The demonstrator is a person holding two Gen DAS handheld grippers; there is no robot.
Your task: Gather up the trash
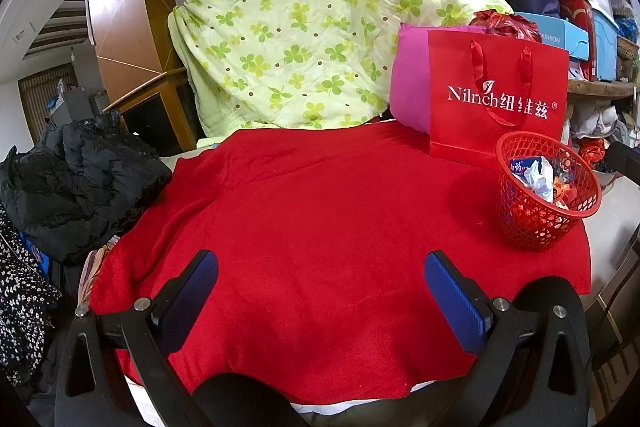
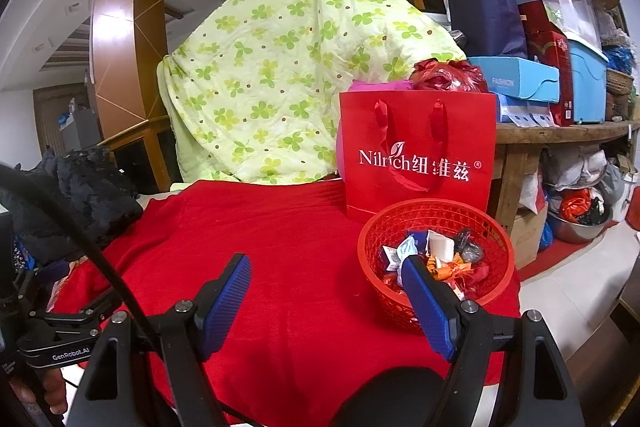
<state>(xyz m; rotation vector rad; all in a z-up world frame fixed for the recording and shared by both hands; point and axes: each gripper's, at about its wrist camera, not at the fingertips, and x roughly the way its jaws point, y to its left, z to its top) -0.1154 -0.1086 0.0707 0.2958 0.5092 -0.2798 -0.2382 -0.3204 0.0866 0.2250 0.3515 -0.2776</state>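
- Blue-padded fingers of the left claw (image 1: 320, 291) are standing wide apart and released, with nothing between them, hanging over the red cloth (image 1: 320, 207) that is covering the counter.
- Likewise the right claw (image 2: 328, 291) is hanging released, its blue pads spread with only red cloth (image 2: 280, 247) showing between them; its right finger (image 2: 428, 307) is overlapping the near rim of the red basket (image 2: 500, 251) in this view, though I cannot tell whether it is touching.
- Sitting on the cloth at its right side, the red mesh basket (image 1: 520, 223) is holding the trash (image 2: 436, 255): crumpled wrappers and bits of paper in white, blue and orange, seen in the left view as a small heap (image 1: 540, 179).
- Standing upright just behind the basket is a red paper bag (image 2: 416, 155) with white lettering and ribbon handles, also seen in the left view (image 1: 496, 99).
- Behind the bag, a pink cushion (image 1: 412, 79) and a crumpled red plastic bag (image 2: 448, 75) are resting.
- Draping down behind the counter is a pale green clover-print quilt (image 1: 304, 27).
- At the left edge, a black jacket (image 1: 76, 183) is lying bunched up.
- At the far right, shelves are holding stacked boxes (image 2: 520, 75) and a navy bag (image 2: 484, 11).
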